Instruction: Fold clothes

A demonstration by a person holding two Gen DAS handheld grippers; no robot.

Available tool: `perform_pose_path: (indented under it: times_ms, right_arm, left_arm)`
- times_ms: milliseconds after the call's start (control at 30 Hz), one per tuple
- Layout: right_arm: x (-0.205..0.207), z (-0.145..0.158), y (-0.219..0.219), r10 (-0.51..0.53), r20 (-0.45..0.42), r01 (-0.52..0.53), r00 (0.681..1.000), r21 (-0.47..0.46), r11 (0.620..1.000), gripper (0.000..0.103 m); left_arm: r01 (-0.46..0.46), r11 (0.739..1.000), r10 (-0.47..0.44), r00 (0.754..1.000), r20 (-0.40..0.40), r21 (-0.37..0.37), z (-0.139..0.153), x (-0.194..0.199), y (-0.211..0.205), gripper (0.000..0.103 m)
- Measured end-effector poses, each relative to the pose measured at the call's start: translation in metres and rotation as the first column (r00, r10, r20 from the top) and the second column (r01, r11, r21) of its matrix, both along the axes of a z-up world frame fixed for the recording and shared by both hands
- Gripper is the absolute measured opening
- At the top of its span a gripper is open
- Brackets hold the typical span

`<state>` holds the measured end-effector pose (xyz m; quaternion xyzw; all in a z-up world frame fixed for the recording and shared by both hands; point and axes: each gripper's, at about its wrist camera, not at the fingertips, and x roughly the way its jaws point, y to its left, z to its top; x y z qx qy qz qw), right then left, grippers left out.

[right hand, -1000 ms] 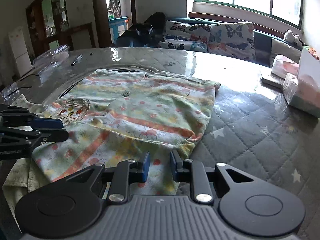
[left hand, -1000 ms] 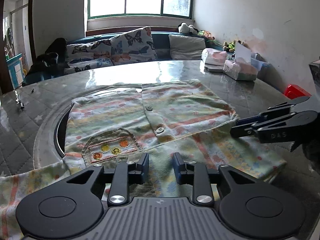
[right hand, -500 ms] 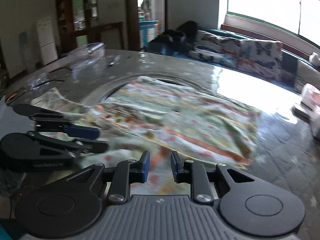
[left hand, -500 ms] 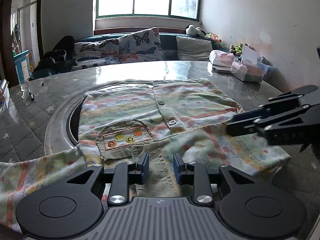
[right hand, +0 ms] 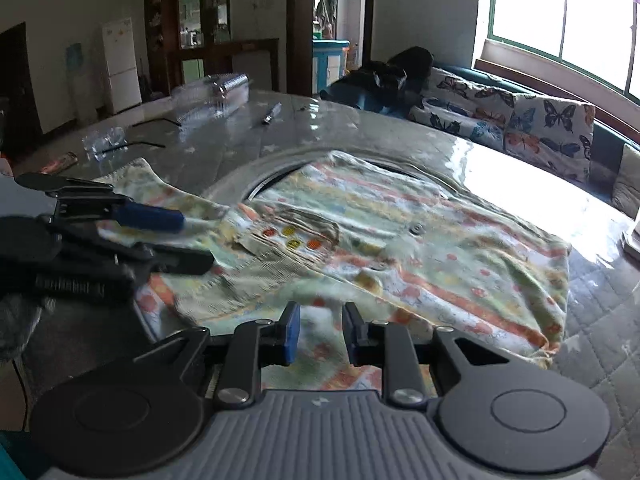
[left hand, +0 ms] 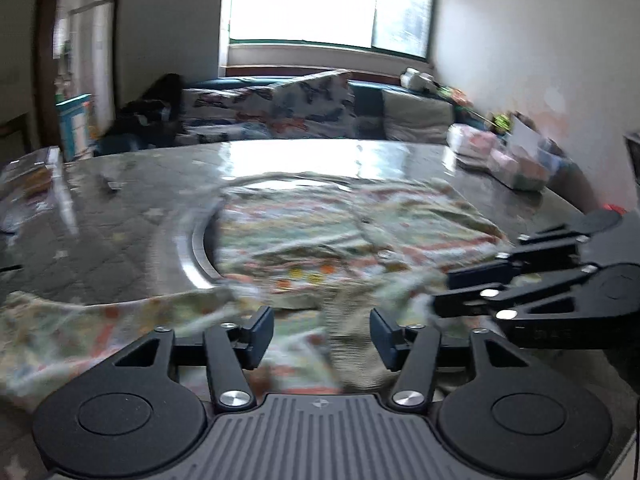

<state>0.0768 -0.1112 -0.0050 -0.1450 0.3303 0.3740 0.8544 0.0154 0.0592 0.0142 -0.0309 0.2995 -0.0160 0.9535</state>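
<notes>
The left gripper [left hand: 322, 334] hovers low over the near hem of the patterned shirt [right hand: 400, 240], jaws spread wide with nothing between them. The right gripper [right hand: 318, 334] sits beside it, jaws narrowly parted over the fabric. The shirt lies spread on the quilted table [right hand: 600, 344]. Only the right wrist view shows the pocket [right hand: 288, 236] sharply; the left wrist view is blurred.
</notes>
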Motion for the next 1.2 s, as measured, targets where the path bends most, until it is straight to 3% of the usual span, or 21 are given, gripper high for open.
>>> perform_pose_path:
  times_ms: [133, 233, 333, 533, 633, 767, 867, 1100, 1200]
  right_arm:
    - [-0.003, -0.01, 0.009, 0.023, -0.013, -0.023, 1.0, -0.018, 1.0, 0.024]
    - [-0.004, -0.009, 0.011, 0.025, -0.005, -0.025, 1.0, -0.019, 1.0, 0.025]
    - [-0.004, -0.006, 0.009, 0.025, -0.01, -0.026, 1.0, -0.017, 1.0, 0.025]
    - [-0.002, -0.006, 0.008, 0.024, -0.014, -0.025, 1.0, -0.021, 0.999, 0.025]
    - [-0.002, -0.004, 0.009, 0.026, -0.011, -0.027, 1.0, -0.021, 0.999, 0.025]
    - [-0.002, -0.002, 0.009, 0.026, -0.007, -0.027, 1.0, -0.02, 0.999, 0.025]
    - [-0.002, -0.001, 0.008, 0.022, -0.006, -0.022, 1.0, -0.014, 1.0, 0.025]
    - [-0.001, 0.002, 0.002, 0.002, 0.002, -0.002, 1.0, 0.0, 1.0, 0.025]
    - [-0.001, 0.005, -0.002, -0.012, 0.007, 0.012, 1.0, 0.012, 1.0, 0.025]
  left_arm:
    - [-0.148, 0.989, 0.148, 0.989, -0.004, -0.014, 0.0, -0.013, 0.039, 0.06]
    - [-0.29, 0.957, 0.29, 0.957, -0.012, -0.004, -0.004, -0.023, 0.072, 0.06]
    - [-0.421, 0.907, 0.421, 0.907, -0.01, 0.018, -0.007, -0.033, 0.104, 0.06]
    - [-0.627, 0.779, 0.627, 0.779, -0.017, 0.014, -0.012, -0.049, 0.16, 0.058]
    - [-0.658, 0.753, 0.657, 0.753, -0.039, -0.002, -0.016, -0.051, 0.173, 0.057]
    - [-0.668, 0.744, 0.665, 0.743, -0.069, -0.021, -0.02, -0.047, 0.182, 0.052]
    - [-0.66, 0.751, 0.658, 0.75, -0.068, -0.021, -0.019, -0.042, 0.181, 0.044]
    - [-0.64, 0.766, 0.637, 0.768, -0.068, -0.058, -0.02, -0.038, 0.182, 0.009]
    - [-0.62, 0.778, 0.618, 0.785, -0.054, -0.101, -0.012, -0.038, 0.176, 0.008]
